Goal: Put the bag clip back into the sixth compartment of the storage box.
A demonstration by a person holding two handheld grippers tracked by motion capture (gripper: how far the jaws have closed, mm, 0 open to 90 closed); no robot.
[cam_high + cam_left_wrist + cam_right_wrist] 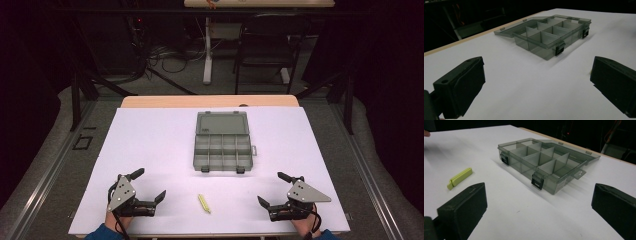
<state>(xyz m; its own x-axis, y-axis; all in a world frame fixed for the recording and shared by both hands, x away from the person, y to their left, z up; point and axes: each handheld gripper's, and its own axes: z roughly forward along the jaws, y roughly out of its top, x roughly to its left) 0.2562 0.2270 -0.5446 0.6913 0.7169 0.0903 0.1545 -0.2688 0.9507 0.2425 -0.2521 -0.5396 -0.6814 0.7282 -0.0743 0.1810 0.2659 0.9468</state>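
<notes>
A grey see-through compartment box [222,150] lies open at the middle of the white table, its lid [222,123] folded back flat behind it. Its several compartments look empty in the left gripper view [549,35] and the right gripper view [541,162]. A small yellow-green clip [204,203] lies near the front edge, between the grippers, seen again as the clip [459,178] to the left. My left gripper [150,186] rests at the front left, open, nothing between its jaws. My right gripper [271,188] rests at the front right, open and empty too.
The white sheet [150,145] covers a wooden table whose far edge [210,101] shows bare. Beyond it stand a chair [265,50], a table leg [207,50] and cables on the floor. Dark frame posts [75,95] flank the table.
</notes>
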